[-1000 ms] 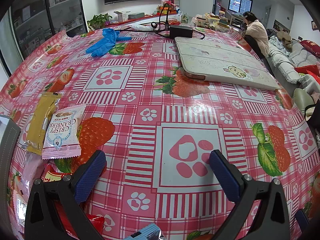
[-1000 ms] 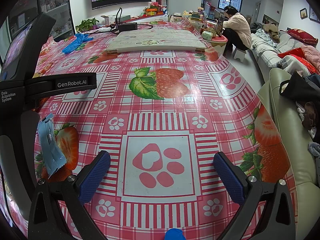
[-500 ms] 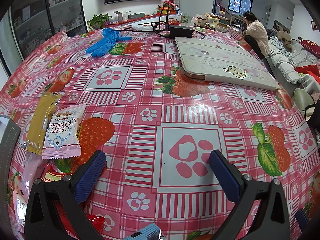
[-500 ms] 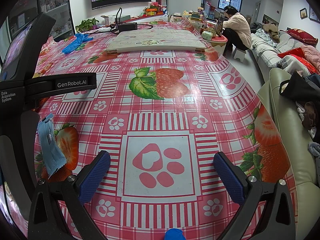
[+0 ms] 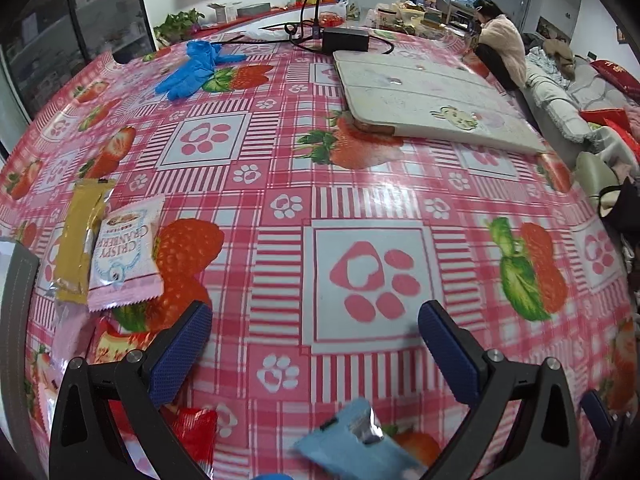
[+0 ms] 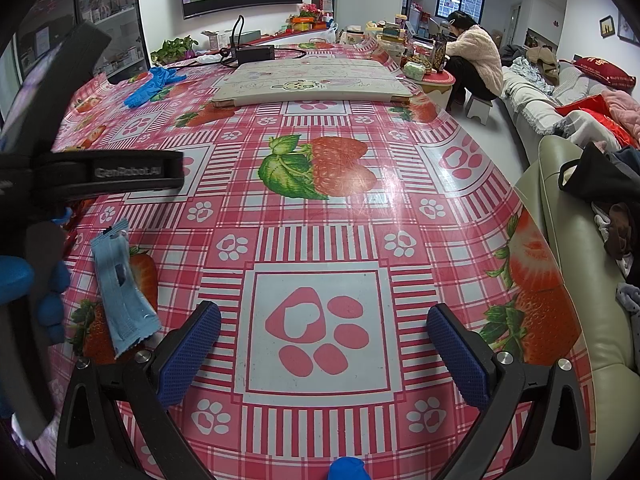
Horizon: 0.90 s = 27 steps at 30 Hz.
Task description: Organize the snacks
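My left gripper (image 5: pixel 314 346) hovers low over the strawberry-print tablecloth (image 5: pixel 280 160) with its jaws wide apart and nothing between them; my right gripper (image 6: pixel 324 346) does likewise, jaws spread and empty, above a paw-print square at the centre of its frame. The snacks lie loose at the left of the left wrist view: a mustard-yellow sachet (image 5: pixel 82 236) partly under a pink "Crispy Cranberry" packet (image 5: pixel 126 254), a red wrapper (image 5: pixel 196 436) at lower left beneath my finger, and more wrappers at the far-left edge, too blurred to name. A light-blue packet (image 5: pixel 352 450) shows at the bottom centre of the left view, and again at the left of the right wrist view (image 6: pixel 122 292), flat on the cloth. Blue gloves (image 5: pixel 192 70) and a white folded board (image 5: pixel 432 100) occupy the upper part of the frame; a seated person (image 6: pixel 474 60) is at upper right. No container or sorted group is visible; I judge the organizing barely begun, with every packet left to gather.
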Motion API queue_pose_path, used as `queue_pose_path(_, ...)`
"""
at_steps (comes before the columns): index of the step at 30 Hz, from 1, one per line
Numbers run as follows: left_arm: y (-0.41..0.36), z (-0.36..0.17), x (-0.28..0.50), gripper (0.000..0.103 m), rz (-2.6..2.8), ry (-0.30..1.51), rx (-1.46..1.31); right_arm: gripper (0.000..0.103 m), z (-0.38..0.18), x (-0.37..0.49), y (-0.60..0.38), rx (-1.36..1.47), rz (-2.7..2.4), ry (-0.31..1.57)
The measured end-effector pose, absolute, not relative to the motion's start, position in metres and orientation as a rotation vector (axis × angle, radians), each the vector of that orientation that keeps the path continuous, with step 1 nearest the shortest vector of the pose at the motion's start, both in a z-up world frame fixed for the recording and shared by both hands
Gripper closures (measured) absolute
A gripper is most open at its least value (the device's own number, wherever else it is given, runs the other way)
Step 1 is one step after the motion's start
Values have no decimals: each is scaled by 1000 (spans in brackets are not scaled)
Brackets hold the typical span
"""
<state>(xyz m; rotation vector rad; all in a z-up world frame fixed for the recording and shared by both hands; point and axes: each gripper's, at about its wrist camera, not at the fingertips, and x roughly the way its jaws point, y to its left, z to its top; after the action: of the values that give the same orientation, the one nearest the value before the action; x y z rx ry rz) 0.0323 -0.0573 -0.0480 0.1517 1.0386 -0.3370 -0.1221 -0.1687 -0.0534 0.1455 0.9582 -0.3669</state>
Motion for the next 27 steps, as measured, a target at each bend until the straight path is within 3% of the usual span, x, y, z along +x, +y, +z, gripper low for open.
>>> queue_pose_path(9, 24, 6, -39, 0, -395, 841, 227, 0, -53, -122, -168, 146, -367, 958)
queue_pose_path(17, 117, -31, -68, 0, -265, 959, 160, 0, -53, -122, -168, 145, -367, 958)
queue_pose_path(27, 135, -67, -65, 0, -227, 1023, 127, 0, -53, -122, -169, 146, -367, 958)
